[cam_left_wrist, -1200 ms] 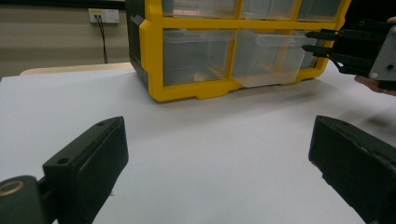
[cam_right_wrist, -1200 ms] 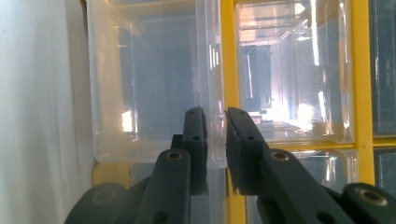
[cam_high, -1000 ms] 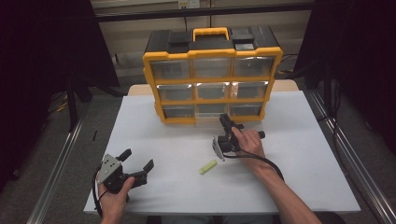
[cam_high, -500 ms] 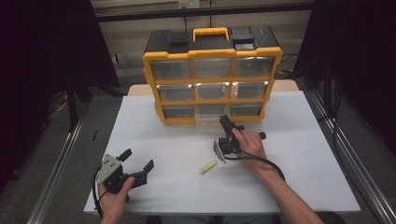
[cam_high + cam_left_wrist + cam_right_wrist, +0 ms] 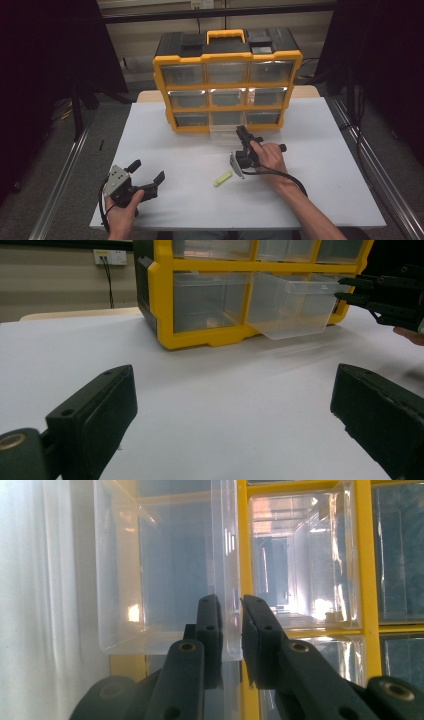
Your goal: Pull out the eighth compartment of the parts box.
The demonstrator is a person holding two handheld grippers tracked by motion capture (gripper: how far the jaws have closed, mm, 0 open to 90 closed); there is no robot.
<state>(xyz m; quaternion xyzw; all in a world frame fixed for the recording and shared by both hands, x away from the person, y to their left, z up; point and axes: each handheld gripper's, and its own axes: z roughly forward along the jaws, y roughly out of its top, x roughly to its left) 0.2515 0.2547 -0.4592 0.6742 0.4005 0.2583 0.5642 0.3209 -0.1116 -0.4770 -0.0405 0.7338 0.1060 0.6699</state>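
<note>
The right gripper (image 5: 243, 134) is clamped on the front wall of a clear plastic drawer (image 5: 225, 134), its two black jaws nearly together with the thin wall pinched between them, as the right gripper view (image 5: 231, 605) shows close up. The drawer (image 5: 290, 305) is pulled partway out of the bottom row, middle slot, of a yellow-and-black organiser box (image 5: 227, 80) that stands directly ahead of the gripper at the far side of the white table (image 5: 325, 190). In the left gripper view the same drawer juts out from the box's frame (image 5: 160, 300) and tips slightly down, with the right gripper (image 5: 350, 290) reaching its outer edge from the side. The person's right hand (image 5: 270, 156) wraps the tool just behind the jaws, and its cable loops back along the forearm.

Just behind and to the left of that hand, a small yellow-green stick (image 5: 223, 178) lies flat on the table, apart from both tools.

Well apart from the drawer, at the near left corner of the table, the left gripper (image 5: 150, 175) rests in the person's left hand (image 5: 120, 210) with its jaws spread wide and nothing between them; its own view shows bare tabletop between the two pads (image 5: 100, 410).

The box's other drawers sit pushed in, and a yellow carry handle (image 5: 226, 35) tops its lid.
</note>
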